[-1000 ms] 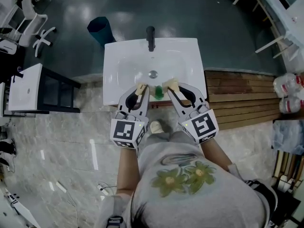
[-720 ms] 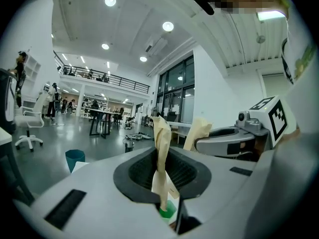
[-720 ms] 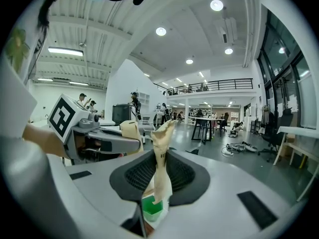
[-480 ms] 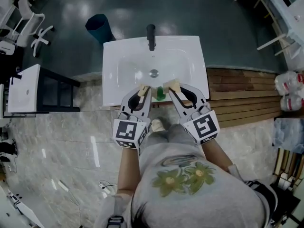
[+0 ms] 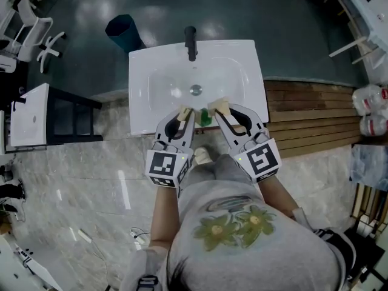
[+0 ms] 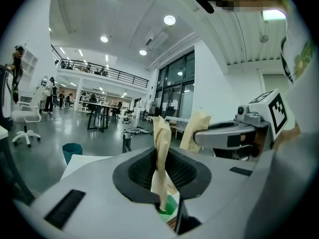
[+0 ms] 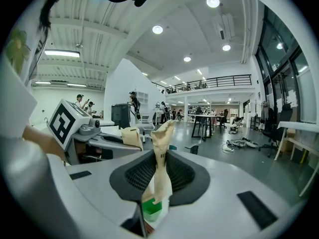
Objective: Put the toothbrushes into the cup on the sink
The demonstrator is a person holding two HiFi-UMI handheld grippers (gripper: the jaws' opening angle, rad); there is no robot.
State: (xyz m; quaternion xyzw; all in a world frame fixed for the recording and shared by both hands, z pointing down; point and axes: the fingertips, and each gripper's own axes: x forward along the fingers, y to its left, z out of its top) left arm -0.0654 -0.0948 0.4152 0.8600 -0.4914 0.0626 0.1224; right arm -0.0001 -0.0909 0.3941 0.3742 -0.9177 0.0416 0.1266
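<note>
A small green cup point(image 5: 203, 118) stands on the front rim of the white sink point(image 5: 151, 102). My left gripper point(image 5: 183, 113) sits just left of the cup, shut on a toothbrush in a tan paper wrapper point(image 6: 161, 148) that sticks up from the jaws. My right gripper point(image 5: 219, 108) sits just right of the cup, shut on a second wrapped toothbrush point(image 7: 160, 153). In the left gripper view the cup point(image 6: 169, 209) shows low under the gripper point(image 6: 162, 185). In the right gripper view the cup point(image 7: 151, 209) likewise shows beneath the gripper point(image 7: 158, 185). Both toothbrush tips rise above the cup's mouth.
A black faucet point(image 5: 191, 42) stands at the sink's far edge, with the drain point(image 5: 195, 90) in the basin. A teal bin point(image 5: 121, 29) stands behind the sink, a white cabinet point(image 5: 30, 114) on the left and a wooden platform point(image 5: 309, 117) on the right.
Both grippers have sunk a little with their toothbrushes, staying on either side of the cup. The grips have not changed.
</note>
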